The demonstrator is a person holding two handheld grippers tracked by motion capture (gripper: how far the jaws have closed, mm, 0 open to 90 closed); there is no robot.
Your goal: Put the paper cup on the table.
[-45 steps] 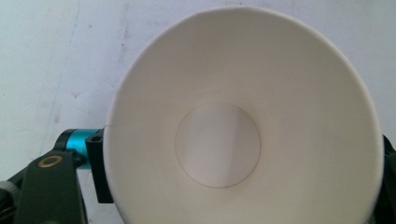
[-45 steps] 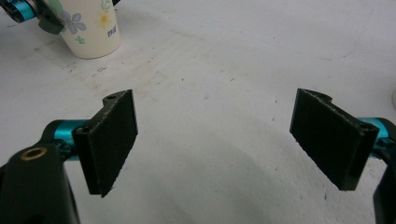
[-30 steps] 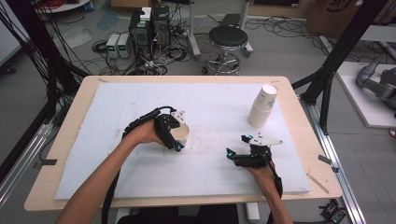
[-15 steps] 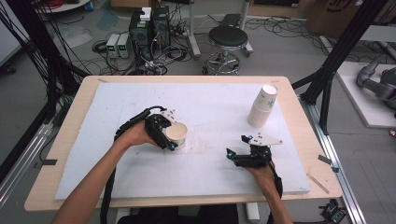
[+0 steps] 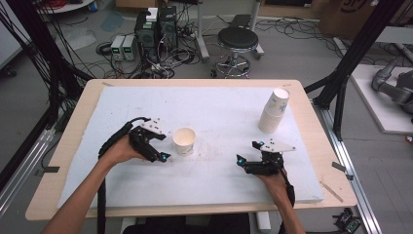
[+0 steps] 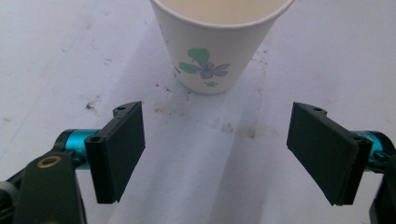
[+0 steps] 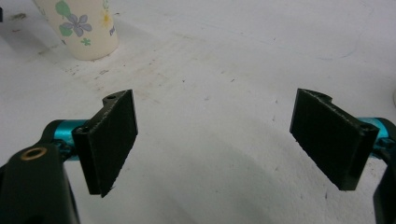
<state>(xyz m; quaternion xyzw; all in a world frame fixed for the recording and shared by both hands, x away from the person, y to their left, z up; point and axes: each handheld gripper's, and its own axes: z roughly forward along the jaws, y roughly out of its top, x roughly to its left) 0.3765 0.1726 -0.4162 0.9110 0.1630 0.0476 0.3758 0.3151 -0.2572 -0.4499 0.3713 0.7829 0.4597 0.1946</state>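
A wide white mat [image 5: 219,105] is spread over the wooden table [image 5: 87,92], presumably so that light paper things can be set down and picked up on a flat, even surface. Toward the far right of the mat a stack of cups [image 5: 272,111] is kept, leaning slightly and well apart from both grippers, and it is judged to be the supply from which single cups are drawn. A single paper cup [image 5: 184,140] is stood upright near the middle of the mat, mouth up, its flower print seen in the left gripper view; nothing is touching it.

The left gripper [image 5: 157,146] is held just beside the cup on its left, with the forearm brought in from the bottom left and the hand wrapped around the handle. Its jaws are spread wide, and in the left gripper view the cup [image 6: 219,42] is seen ahead of the pads [image 6: 122,149], not between them, so nothing is gripped.

The right gripper [image 5: 254,157] is rested low on the mat at the near right, pointed toward the left, wrist straight. Its jaws are likewise parted with bare mat between them, and the cup [image 7: 79,28] is seen off at the far left corner of its view.
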